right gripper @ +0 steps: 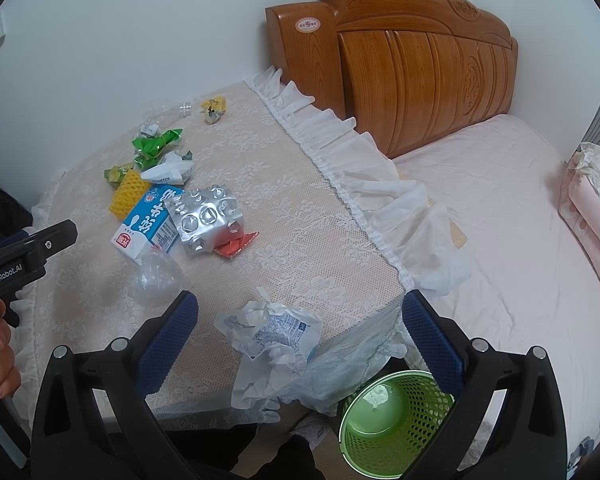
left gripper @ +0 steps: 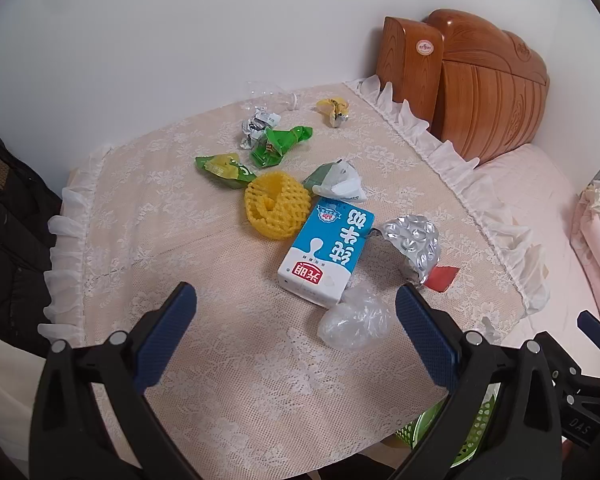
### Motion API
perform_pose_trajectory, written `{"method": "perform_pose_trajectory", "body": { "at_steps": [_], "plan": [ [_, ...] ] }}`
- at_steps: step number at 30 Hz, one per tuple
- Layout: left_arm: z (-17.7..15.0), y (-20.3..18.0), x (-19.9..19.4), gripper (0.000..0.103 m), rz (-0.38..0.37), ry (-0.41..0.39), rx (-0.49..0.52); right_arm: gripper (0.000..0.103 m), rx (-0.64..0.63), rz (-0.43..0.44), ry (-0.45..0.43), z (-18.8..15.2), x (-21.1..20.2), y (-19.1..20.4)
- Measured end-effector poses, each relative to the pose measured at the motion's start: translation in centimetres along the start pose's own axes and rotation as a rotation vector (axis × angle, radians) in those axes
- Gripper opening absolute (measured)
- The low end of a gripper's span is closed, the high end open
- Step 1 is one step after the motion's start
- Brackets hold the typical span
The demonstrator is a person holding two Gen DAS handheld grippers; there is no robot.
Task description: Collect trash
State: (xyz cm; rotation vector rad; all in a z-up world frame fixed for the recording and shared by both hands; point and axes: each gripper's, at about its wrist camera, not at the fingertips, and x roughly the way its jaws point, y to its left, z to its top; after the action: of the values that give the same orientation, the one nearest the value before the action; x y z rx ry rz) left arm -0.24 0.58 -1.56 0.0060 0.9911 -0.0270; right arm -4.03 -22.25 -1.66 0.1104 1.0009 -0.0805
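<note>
Trash lies on a lace-covered table [left gripper: 228, 360]: a blue and white milk carton [left gripper: 326, 254], a yellow foam net [left gripper: 276, 210], a silver foil pack [left gripper: 414, 246], a clear plastic wad [left gripper: 356, 322], green wrappers [left gripper: 278, 144] and a white wrapper [left gripper: 340, 184]. My left gripper [left gripper: 296, 320] is open above the table's near part, with the plastic wad between its fingers. My right gripper [right gripper: 300, 320] is open over a crumpled white wrapper [right gripper: 272, 336] at the table's near edge. A green perforated bin [right gripper: 396, 420] stands on the floor below it.
A wooden headboard [right gripper: 400, 72] and a bed with a pink sheet [right gripper: 500, 220] lie to the right of the table. Folded pink bedding [right gripper: 592, 208] lies at the far right. A white wall is behind. A dark garment [left gripper: 8, 220] hangs at the left.
</note>
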Motion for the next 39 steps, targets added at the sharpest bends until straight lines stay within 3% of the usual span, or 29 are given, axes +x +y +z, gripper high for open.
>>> {"method": "perform_pose_trajectory", "body": {
  "at_steps": [10, 18, 24, 31, 39],
  "plan": [
    [-0.1, 0.1, 0.7, 0.095, 0.006, 0.014, 0.008, 0.101, 0.001, -0.001, 0.01, -0.3, 0.2, -0.1],
    [-2.0, 0.2, 2.6, 0.095, -0.041, 0.058, 0.036, 0.101, 0.033, 0.032, 0.058, -2.2, 2.1, -1.6],
    [-3.5, -2.1, 5.4, 0.095, -0.11, 0.127, 0.09, 0.101, 0.06, 0.055, 0.097, -3.6, 3.4, -2.8],
    [-3.8, -5.8, 9.0, 0.095, -0.113, 0.162, 0.145, 0.101, 0.059, 0.074, 0.106, -3.8, 4.0, -4.3],
    [-4.3, -6.8, 10.0, 0.053, -0.123, 0.199, 0.163, 0.101, 0.026, 0.143, 0.126, -3.4, 4.8, -3.7]
  ]
}}
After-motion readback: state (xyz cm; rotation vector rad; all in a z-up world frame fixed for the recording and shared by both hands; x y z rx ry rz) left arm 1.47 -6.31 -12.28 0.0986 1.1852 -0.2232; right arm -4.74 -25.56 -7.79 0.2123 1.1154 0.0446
